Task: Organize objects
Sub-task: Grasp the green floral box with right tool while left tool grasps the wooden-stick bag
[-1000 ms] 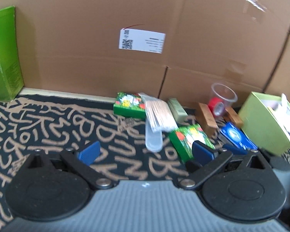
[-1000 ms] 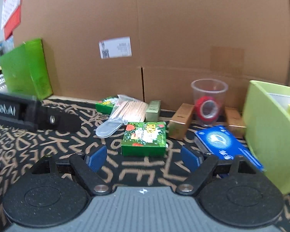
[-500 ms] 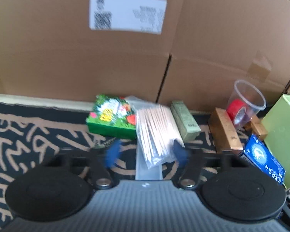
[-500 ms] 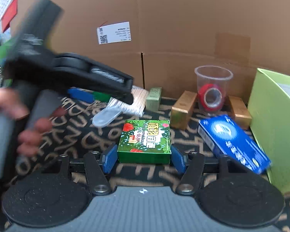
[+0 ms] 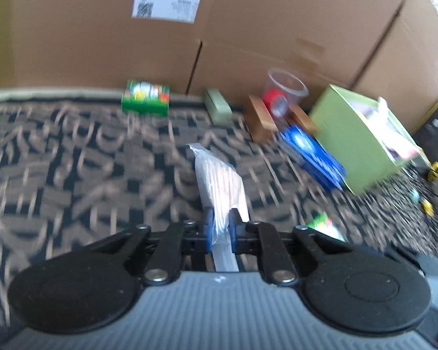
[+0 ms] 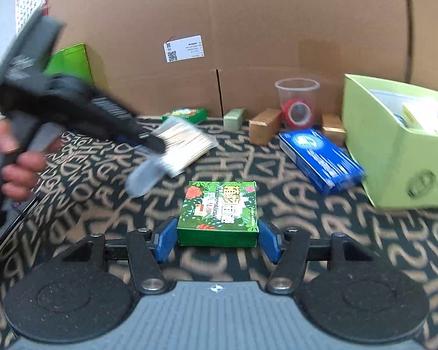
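My left gripper [image 5: 219,229] is shut on a clear bag of thin wooden sticks [image 5: 222,180], which sticks out ahead of the pads. In the right wrist view a hand carries this left gripper [image 6: 151,143] at the left, and the bag of sticks [image 6: 187,143] hangs above the patterned mat [image 6: 277,265]. My right gripper [image 6: 217,240] is shut on a green floral box [image 6: 219,213], one blue pad against each side of it. The box lies flat, low over the mat.
A light-green open box [image 6: 394,151] with packets stands at the right. By it lie a blue flat box [image 6: 318,157], two brown boxes [image 6: 264,125], a clear cup holding red tape [image 6: 297,102], a pale green box [image 6: 233,118] and another floral box [image 6: 187,113]. Cardboard walls the back.
The left gripper went in to the bag of sticks, shut on it and drew it back from the row. The right gripper narrowed onto the green floral box and pulled it nearer.
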A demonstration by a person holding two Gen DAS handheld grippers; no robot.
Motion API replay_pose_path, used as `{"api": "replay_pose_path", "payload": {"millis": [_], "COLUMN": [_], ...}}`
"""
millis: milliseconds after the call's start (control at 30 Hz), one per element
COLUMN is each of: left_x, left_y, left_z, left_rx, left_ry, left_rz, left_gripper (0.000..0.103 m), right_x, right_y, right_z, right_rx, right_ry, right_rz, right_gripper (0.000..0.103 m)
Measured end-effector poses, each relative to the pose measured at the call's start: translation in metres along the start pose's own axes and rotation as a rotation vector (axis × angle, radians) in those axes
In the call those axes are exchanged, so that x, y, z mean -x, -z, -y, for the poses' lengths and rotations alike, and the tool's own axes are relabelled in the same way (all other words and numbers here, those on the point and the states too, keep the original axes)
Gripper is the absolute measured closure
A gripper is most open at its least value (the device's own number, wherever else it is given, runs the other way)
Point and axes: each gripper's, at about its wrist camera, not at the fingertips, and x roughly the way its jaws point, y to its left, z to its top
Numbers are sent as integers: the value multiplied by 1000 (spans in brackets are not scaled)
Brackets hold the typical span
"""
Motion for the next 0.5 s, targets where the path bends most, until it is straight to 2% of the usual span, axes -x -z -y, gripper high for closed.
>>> {"api": "replay_pose_path", "payload": {"millis": [100,167,267,300,367,400,500], "left_x": [26,39,56,57,53,50,34], "left_y": [21,29,35,34,31,31,31], "left_z": [4,7,12,13,20,27,48], "left_rx": [-28,-44,-55,-61,-90,-104,-184], "left_ry": [-23,-69,-58,-52,-59,-70,-92], "left_rz": [13,42,71,74,74,74,80], "left_gripper": [87,66,62,61,50,48,36], "right_x": [23,36,47,49,51,50,49], "right_y": [14,22,29,30,32,31,32], "right_z": [2,2,0,1,1,0,-3], "right_rx": [14,25,29,23,10,5,10], "right_ry": [5,9,40,46,46,47,48], "right_rz": [-11,-16,-12,-7,3,5,5], "right_gripper": [39,39,38,38,38,38,37]}}
